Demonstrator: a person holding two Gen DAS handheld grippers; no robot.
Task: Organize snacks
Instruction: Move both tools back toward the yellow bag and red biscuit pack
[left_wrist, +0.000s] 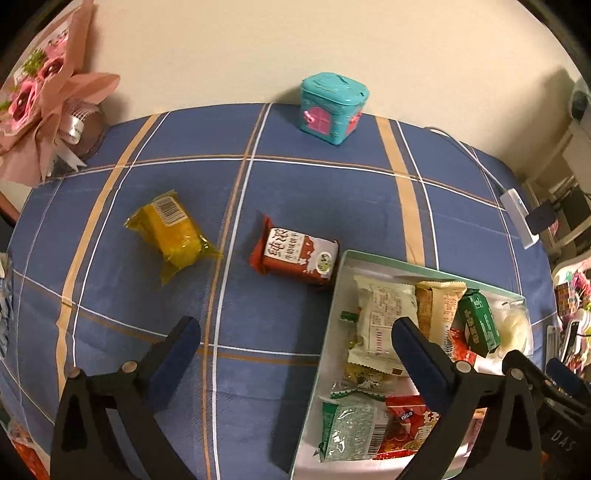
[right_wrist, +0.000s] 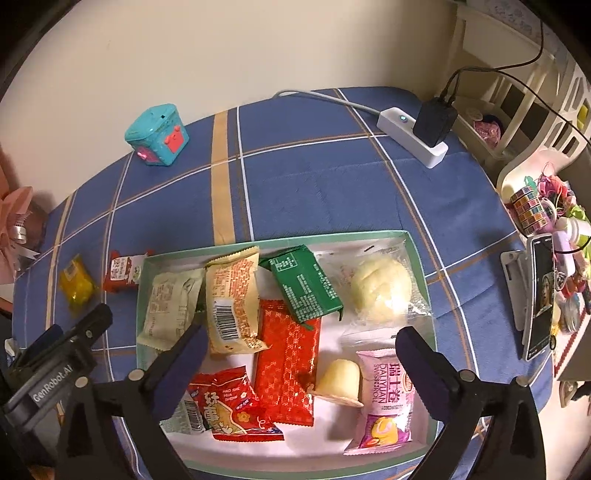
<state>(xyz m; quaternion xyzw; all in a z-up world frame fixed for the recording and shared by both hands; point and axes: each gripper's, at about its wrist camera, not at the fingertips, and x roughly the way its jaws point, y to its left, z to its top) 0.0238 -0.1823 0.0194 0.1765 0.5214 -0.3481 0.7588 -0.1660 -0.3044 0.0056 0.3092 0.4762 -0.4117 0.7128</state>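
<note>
Most snacks already in the box (right_wrist: 419, 258) — yellow packet (left_wrist: 170, 230) & red biscuit pack (left_wrist: 295, 256) left outside, on its left. Left gripper (left_wrist: 295, 339) and right gripper (right_wrist: 301, 350) both wide open, empty.

Each hand-held gripper (left_wrist: 295, 334) (right_wrist: 299, 341) has black angular arms, dark blue finger pads (left_wrist: 177, 350), silver pivot screws and white lettering.

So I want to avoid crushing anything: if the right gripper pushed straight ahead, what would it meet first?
Probably the red gold-patterned packet lying in the box: it sits centred between the open right gripper fingers. Depth is unclear, so the jelly cup beside it might be touched too.
</note>
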